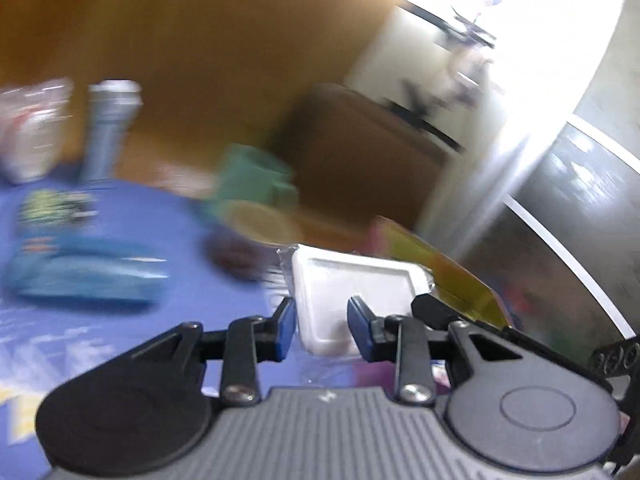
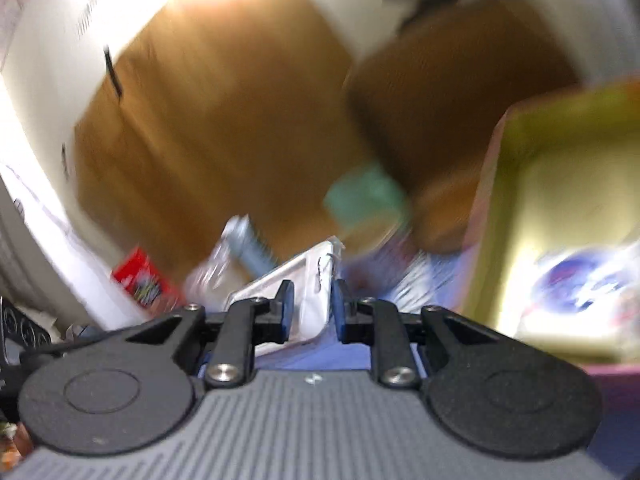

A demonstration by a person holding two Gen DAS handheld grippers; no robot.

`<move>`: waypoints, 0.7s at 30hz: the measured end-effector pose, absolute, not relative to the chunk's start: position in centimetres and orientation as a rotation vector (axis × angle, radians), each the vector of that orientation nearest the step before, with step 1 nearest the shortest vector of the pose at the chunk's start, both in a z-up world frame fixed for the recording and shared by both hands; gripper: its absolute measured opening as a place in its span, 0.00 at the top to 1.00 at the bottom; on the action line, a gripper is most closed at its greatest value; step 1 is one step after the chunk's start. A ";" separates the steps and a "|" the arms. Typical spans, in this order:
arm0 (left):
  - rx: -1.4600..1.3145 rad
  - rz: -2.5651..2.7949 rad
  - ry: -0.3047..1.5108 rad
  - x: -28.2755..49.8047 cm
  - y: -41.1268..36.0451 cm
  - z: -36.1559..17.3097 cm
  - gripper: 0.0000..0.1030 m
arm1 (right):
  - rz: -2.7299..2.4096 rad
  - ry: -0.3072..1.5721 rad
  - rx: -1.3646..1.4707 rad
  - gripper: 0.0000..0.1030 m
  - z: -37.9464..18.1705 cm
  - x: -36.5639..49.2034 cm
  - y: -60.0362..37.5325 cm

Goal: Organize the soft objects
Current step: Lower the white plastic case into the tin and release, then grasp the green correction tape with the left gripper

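Both views are blurred by motion. My left gripper [image 1: 322, 330] is shut on a white soft pack in clear wrap [image 1: 352, 280], held above the blue cloth [image 1: 120, 328]. My right gripper [image 2: 310, 310] is shut on the same white pack [image 2: 312, 280], seen edge-on and tilted. A yellow-green box with a pink rim [image 2: 560, 200] stands at the right of the right wrist view with a blue-and-white packet [image 2: 580, 284] inside. The box also shows in the left wrist view [image 1: 444, 276], just behind the pack.
On the blue cloth lie a blue packet [image 1: 88, 276] and a printed packet [image 1: 52, 204]. A grey-blue bottle [image 1: 108, 128], a clear bag [image 1: 32, 128] and a green object [image 1: 252, 180] stand at the back. A red packet [image 2: 140, 276] lies at left. Brown furniture [image 1: 360, 152] stands behind.
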State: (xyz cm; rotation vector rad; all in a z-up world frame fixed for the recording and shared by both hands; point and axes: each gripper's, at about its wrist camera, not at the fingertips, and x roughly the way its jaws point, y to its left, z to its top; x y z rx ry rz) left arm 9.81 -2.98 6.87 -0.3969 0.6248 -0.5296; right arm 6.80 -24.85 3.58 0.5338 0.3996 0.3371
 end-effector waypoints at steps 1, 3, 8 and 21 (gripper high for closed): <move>-0.374 -0.569 0.627 10.0 -5.0 7.0 0.72 | 0.301 0.366 0.523 0.78 3.8 5.8 -26.0; -0.334 -0.628 0.634 10.3 -8.4 7.0 0.70 | 0.220 0.307 0.505 0.78 3.7 3.7 -28.6; -0.250 -0.699 0.694 11.3 -15.8 5.6 0.70 | 0.039 0.252 0.461 0.77 2.2 0.7 -32.7; -0.178 -0.732 0.629 9.2 -19.2 6.4 0.70 | -0.173 0.166 0.442 0.56 0.7 -1.4 -38.1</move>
